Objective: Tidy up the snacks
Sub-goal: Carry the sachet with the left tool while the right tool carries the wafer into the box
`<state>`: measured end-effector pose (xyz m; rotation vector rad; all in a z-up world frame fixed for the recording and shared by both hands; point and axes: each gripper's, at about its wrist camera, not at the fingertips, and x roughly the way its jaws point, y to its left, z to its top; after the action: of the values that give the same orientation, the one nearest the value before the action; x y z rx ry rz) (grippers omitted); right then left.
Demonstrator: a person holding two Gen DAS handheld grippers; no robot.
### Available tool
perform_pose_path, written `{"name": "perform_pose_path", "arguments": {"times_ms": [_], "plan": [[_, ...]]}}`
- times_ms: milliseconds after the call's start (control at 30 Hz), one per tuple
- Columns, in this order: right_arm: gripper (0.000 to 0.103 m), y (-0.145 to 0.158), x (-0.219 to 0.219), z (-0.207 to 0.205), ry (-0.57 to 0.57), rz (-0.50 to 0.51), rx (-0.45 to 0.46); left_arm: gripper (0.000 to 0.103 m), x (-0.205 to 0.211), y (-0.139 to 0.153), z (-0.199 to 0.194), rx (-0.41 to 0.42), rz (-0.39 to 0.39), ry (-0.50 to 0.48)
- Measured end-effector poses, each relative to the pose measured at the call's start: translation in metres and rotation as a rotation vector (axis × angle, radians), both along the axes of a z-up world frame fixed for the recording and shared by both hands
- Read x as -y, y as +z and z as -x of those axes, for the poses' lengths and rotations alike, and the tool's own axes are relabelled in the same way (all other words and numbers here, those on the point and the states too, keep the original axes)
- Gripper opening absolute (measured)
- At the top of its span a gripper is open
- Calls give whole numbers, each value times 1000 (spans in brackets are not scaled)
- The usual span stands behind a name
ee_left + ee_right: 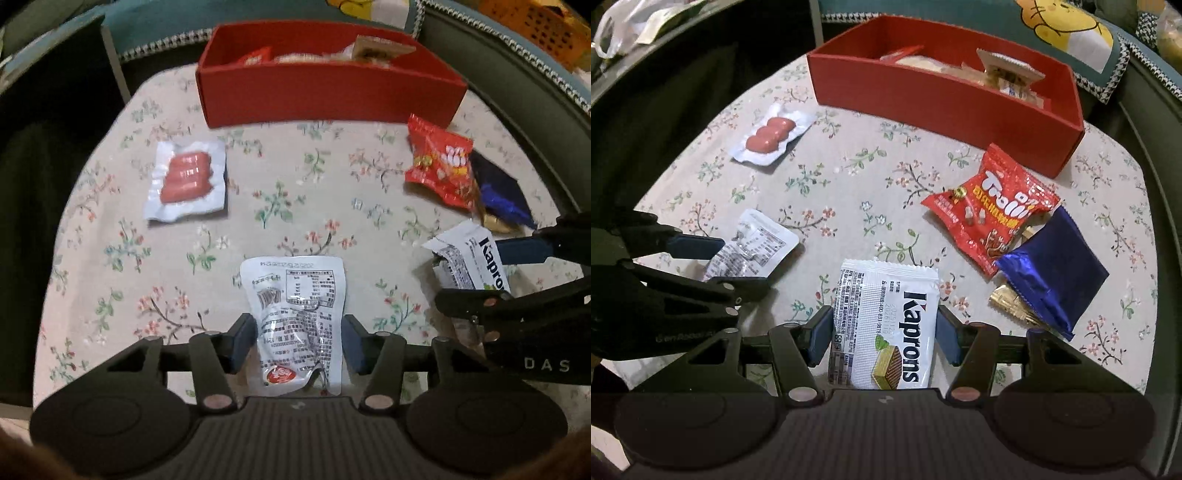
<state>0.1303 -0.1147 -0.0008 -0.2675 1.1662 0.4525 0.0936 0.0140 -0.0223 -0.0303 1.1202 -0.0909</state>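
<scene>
Two grippers work over our round table with its floral cloth (295, 177), and the largest thing on it is the rectangular red cardboard box (325, 92), which we take as our landmark; it sits at the far edge and already holds several snack packets. Near the box's right corner lies a red crinkled Trolli candy bag (990, 218), and just beyond that, farther from the box, a dark blue foil packet (1052, 273) overlaps a small gold wrapper (1008, 302). Well apart from the box on its left side lies a clear vacuum pack of pink sausages (188, 181).

Nearer to us than the box, our right gripper (882, 338) has its blue pads on either side of a white Kaprons wafer packet (886, 325), pressing its edges, so we hold it against the cloth. Beside it on the left, our left gripper (299, 347) straddles a white printed snack pouch (299, 317); its pads sit at the pouch's edges, and we cannot tell whether they press it.
</scene>
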Motion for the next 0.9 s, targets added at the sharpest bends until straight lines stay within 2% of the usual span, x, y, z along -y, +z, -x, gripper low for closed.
{"name": "perform_pose_path", "arguments": {"times_ms": [200, 633, 900], "plan": [[65, 11, 4, -4, -23, -14, 29, 70, -1, 15, -6, 40, 39, 12], [65, 21, 8, -23, -54, -23, 70, 70, 9, 37, -36, 124, 38, 10], [65, 32, 16, -40, -98, -55, 99, 70, 16, 53, -56, 166, 64, 2]]}}
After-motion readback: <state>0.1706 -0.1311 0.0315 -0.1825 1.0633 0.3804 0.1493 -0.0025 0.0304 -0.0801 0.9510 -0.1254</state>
